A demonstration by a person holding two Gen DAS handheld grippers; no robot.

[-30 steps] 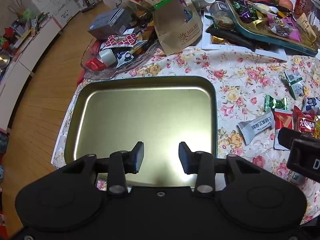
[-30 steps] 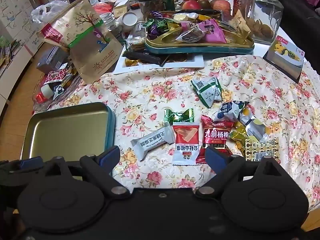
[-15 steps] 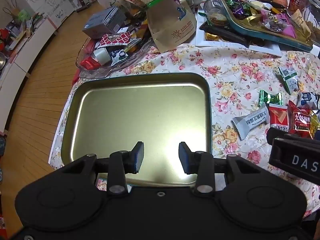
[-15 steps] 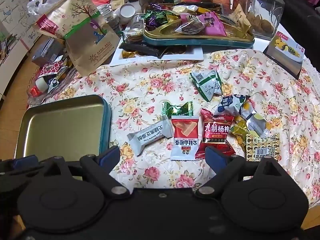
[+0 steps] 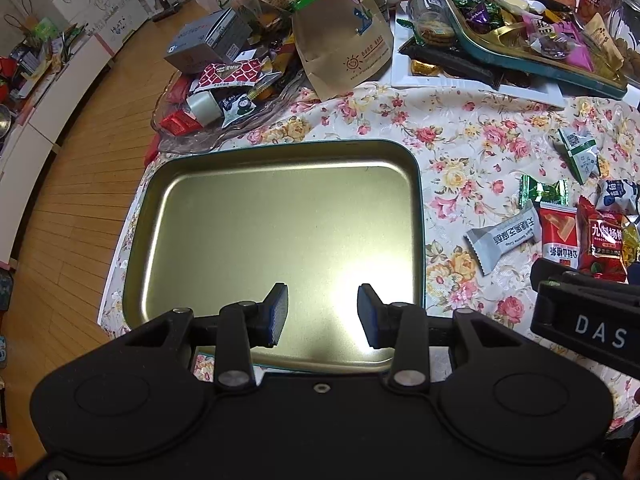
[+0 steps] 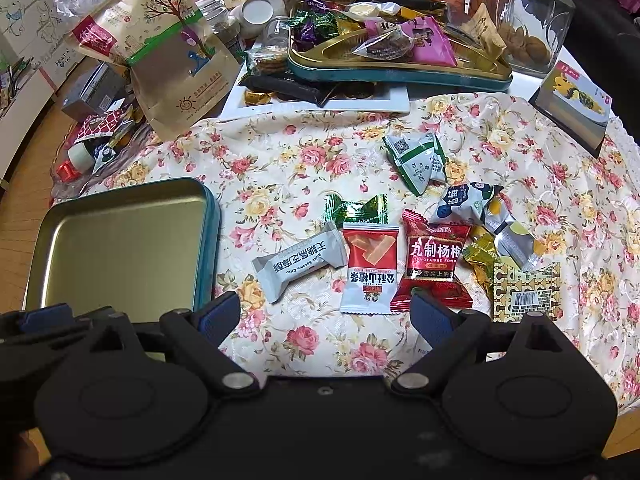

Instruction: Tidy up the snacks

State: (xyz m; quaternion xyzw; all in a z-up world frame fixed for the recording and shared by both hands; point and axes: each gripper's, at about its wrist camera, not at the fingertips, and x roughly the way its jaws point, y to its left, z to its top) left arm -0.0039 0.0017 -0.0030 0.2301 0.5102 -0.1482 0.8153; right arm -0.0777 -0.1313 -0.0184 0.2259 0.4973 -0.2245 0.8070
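Observation:
An empty gold tin tray (image 5: pixel 200 208) (image 6: pixel 80 240) with a teal rim lies on the floral cloth. My left gripper (image 5: pixel 322 314) hovers over its near edge, open, with nothing between the pads. To the tray's right lie several wrapped snacks: a grey sesame crisp (image 6: pixel 300 262) (image 5: pixel 502 236), a red-and-white packet (image 6: pixel 370 266), a dark red plum packet (image 6: pixel 434 266), a green candy (image 6: pixel 356 209) and a green-white pouch (image 6: pixel 416 158). My right gripper (image 6: pixel 324 312) hangs open above the cloth just in front of them, holding nothing.
A brown paper snack bag (image 6: pixel 172 56) and a grey box (image 5: pixel 208 38) crowd the back left above a glass dish (image 5: pixel 224 128) of packets. A second teal tin (image 6: pixel 400 68) full of sweets, a glass jar (image 6: pixel 532 12) and a card (image 6: pixel 572 104) stand behind. Wooden floor (image 5: pixel 72 168) lies left.
Both views have shifted slightly: the tray and snacks sit a little lower and nearer in frame. Neither gripper's jaws have changed and nothing was picked up.

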